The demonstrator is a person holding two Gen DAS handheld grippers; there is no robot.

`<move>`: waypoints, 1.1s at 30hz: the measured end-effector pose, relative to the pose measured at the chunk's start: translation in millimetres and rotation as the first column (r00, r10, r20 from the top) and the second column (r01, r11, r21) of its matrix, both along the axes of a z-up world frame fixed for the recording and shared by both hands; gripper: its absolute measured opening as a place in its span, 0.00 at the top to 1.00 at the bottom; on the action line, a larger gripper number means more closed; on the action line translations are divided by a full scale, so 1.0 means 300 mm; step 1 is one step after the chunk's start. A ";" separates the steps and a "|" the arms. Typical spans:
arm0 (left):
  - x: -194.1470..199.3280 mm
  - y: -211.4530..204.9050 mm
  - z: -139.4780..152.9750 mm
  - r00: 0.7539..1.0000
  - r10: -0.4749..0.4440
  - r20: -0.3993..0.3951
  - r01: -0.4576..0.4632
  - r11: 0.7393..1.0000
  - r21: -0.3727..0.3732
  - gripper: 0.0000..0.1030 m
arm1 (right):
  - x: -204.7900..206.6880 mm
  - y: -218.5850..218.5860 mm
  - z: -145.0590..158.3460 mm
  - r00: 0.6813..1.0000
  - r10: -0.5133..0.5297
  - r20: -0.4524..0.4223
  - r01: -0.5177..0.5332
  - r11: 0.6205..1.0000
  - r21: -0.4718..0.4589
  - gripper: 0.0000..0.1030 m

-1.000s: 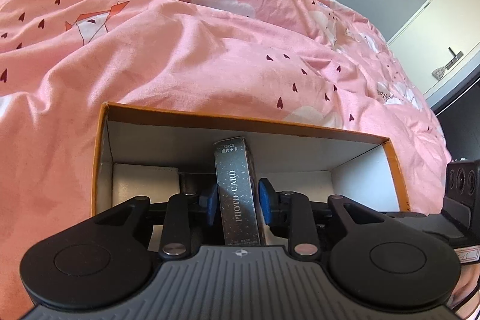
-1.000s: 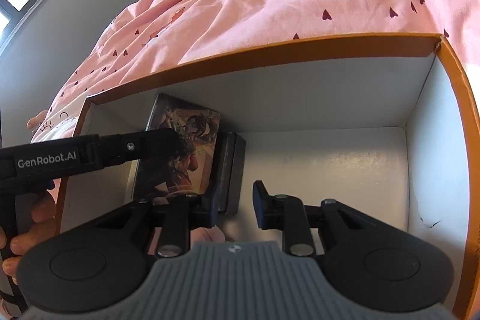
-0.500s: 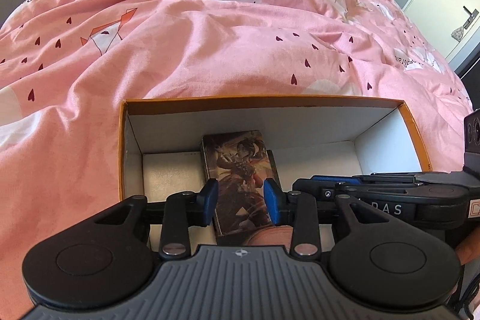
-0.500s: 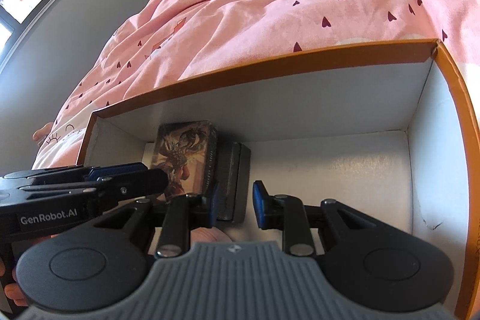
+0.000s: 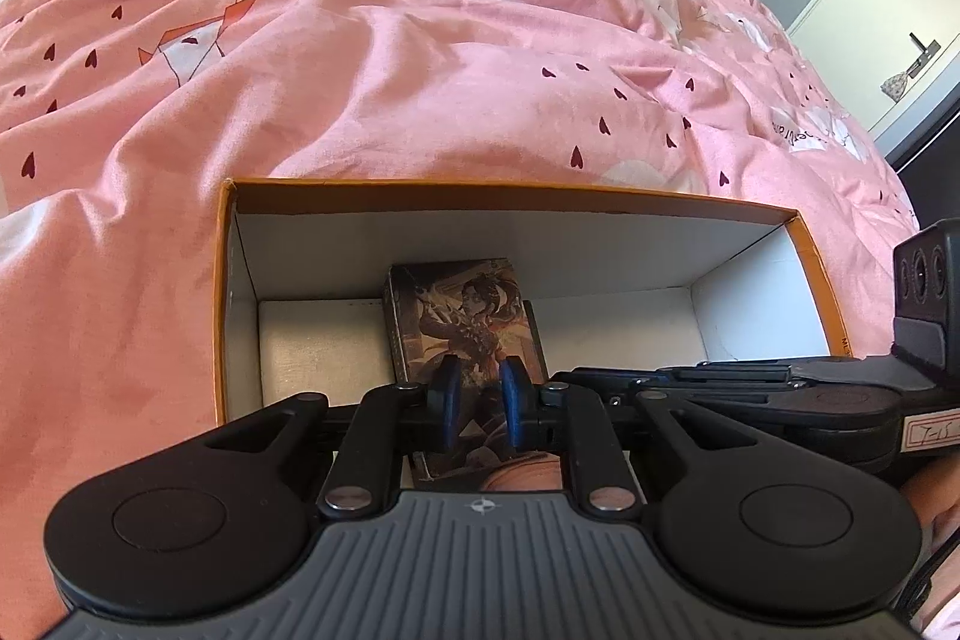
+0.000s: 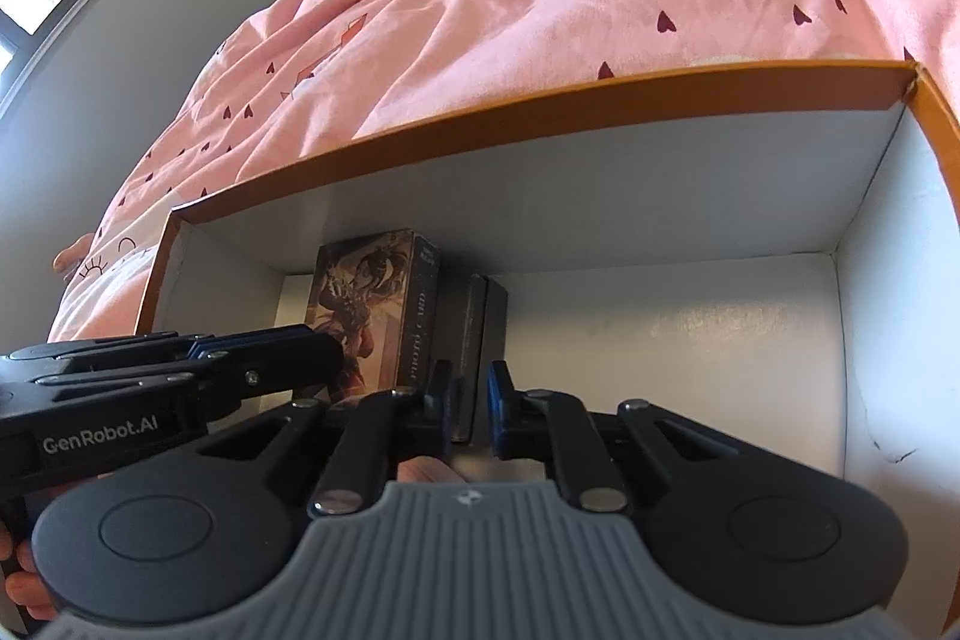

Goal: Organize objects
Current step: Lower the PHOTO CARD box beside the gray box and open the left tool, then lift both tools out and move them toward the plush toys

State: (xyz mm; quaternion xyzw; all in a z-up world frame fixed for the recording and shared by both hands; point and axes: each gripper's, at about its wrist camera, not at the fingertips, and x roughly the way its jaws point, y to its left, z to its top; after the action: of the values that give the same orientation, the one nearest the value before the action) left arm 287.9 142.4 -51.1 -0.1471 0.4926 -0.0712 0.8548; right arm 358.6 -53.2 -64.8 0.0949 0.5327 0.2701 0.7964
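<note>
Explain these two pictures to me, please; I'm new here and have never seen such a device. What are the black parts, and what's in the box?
A person holds a tool in each hand, each ending in a two-finger gripper with a wide-angle camera behind it. One picture looks along the left gripper, the other along the right gripper. Both point down into an orange-edged cardboard box lying on a pink duvet. Inside stand an illustrated photo card box and a thin dark box beside it. Both grippers' jaws have just been closing and are now shut. Neither plainly holds anything.
</note>
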 end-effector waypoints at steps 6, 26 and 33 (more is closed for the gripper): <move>-0.001 -0.001 0.002 1.000 0.000 0.001 0.000 1.000 -0.001 0.81 | 0.010 0.015 -0.027 0.999 0.004 -0.044 -0.003 1.000 0.020 0.89; -0.417 -0.200 0.276 0.974 -0.056 0.218 0.050 0.998 0.031 0.81 | -0.382 -0.201 0.281 0.967 -0.030 0.251 0.011 0.997 0.078 0.72; -0.575 -0.271 0.244 0.981 -0.086 0.173 0.085 0.996 0.014 0.81 | -0.590 -0.323 0.289 0.959 -0.086 0.271 0.073 0.996 0.059 0.69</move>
State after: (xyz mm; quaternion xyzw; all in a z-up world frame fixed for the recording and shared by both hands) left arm 115.3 61.2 22.1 -0.1164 0.4226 -0.1187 0.8909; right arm 181.5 -150.2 21.9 0.0975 0.4069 0.2612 0.8699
